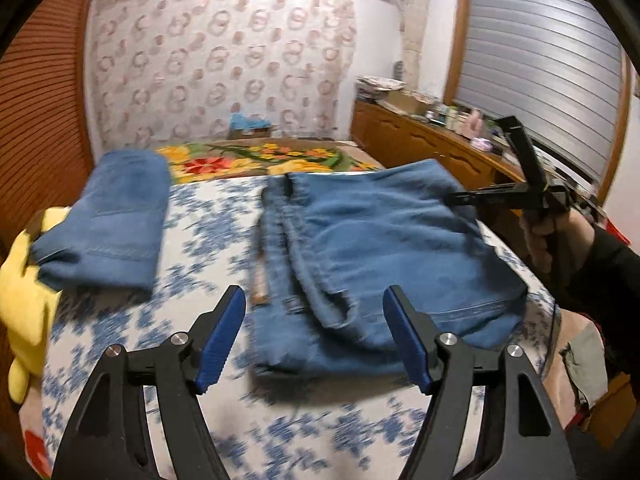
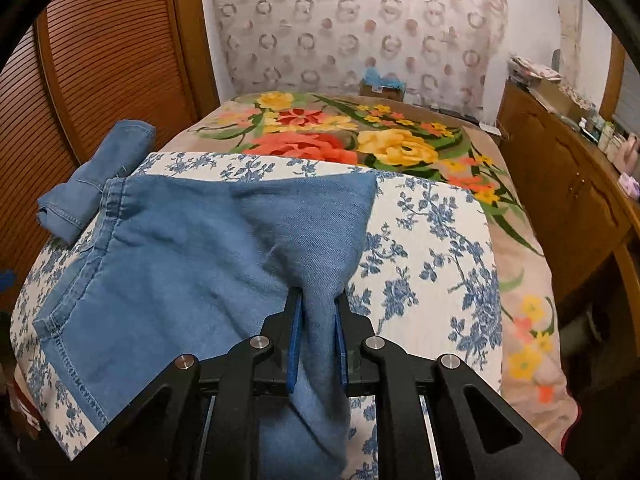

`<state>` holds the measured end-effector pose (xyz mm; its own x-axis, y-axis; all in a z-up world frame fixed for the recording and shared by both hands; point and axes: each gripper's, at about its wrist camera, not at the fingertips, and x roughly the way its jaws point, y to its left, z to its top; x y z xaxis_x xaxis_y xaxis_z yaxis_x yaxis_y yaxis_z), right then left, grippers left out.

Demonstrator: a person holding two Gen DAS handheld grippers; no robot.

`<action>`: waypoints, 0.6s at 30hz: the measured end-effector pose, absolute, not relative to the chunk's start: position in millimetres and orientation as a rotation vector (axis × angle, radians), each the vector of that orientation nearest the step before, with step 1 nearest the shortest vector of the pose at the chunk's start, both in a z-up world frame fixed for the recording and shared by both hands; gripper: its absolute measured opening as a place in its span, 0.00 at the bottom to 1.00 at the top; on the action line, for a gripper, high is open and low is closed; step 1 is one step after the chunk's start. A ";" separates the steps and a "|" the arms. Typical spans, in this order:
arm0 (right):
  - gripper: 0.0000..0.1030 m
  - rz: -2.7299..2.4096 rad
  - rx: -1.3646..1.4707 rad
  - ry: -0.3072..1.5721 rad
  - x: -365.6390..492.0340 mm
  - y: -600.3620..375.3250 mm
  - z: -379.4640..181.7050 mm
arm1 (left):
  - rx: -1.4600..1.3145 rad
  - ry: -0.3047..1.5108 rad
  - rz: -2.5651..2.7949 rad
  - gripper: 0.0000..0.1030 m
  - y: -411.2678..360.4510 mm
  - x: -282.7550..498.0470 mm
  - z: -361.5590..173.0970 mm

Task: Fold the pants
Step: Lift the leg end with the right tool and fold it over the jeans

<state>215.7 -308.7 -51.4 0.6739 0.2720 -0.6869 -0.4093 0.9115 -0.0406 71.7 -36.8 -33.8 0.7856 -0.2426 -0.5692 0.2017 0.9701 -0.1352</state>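
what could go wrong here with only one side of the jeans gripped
1. The right gripper pinches just a bunched corner of the jeans; pulling may drag the whole stack across the bedspread.
2. The left gripper is open and holds nothing, so the fold could go crooked.
3. The folded pair lies close enough to be bumped.

A yellow plush toy (image 1: 24, 304) is sitting at the left edge of the frame, a blue-flowered bedspread (image 2: 432, 248) is lying across the centre, a bright floral blanket (image 2: 360, 140) is showing beyond it, and a wooden cabinet (image 2: 560, 184) is standing at right.
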 end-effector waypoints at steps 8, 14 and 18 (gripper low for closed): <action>0.31 0.388 -0.152 0.729 183.9 -333.5 -55.1 | -0.050 0.659 -0.298 0.82 -69.9 88.0 -38.6; 0.54 0.402 -0.111 0.757 154.1 -345.4 -72.0 | -0.027 0.705 -0.315 0.85 -88.7 95.6 -52.1; 0.61 0.398 -0.088 0.767 136.7 -353.6 -82.4 | -0.003 0.720 -0.313 0.85 -100.6 97.6 -56.8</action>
